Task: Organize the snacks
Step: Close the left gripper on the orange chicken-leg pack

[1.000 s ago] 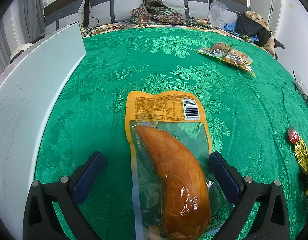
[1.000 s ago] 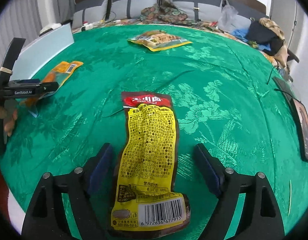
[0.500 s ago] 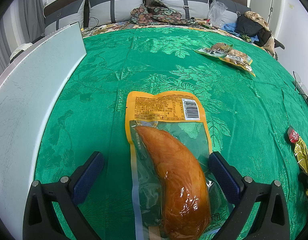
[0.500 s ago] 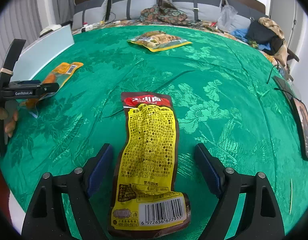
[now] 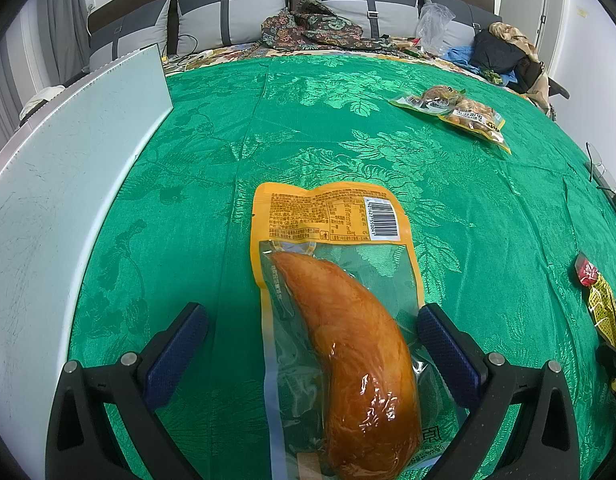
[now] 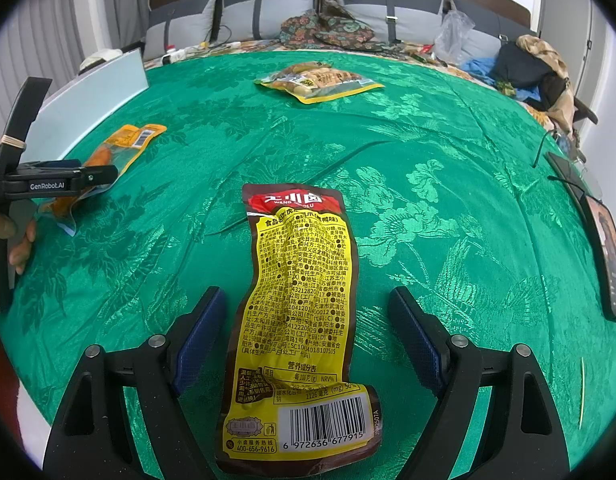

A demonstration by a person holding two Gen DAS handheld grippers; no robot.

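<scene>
An orange and clear packet with a smoked chicken leg (image 5: 340, 320) lies on the green cloth between the fingers of my open left gripper (image 5: 312, 324); the jaws stand apart on either side of it. It also shows in the right wrist view (image 6: 119, 148). A yellow and dark red snack packet (image 6: 303, 312) lies flat between the fingers of my open right gripper (image 6: 308, 320), not touching them. Its end shows in the left wrist view (image 5: 600, 300). A third yellow packet of snacks (image 5: 456, 114) lies far off, also seen in the right wrist view (image 6: 320, 82).
A pale grey board (image 5: 59, 184) runs along the left edge of the green cloth (image 5: 308, 120). Pillows and piled clothes (image 5: 320, 32) lie at the far end. A phone (image 6: 608, 256) and glasses (image 6: 564, 148) lie at the right edge.
</scene>
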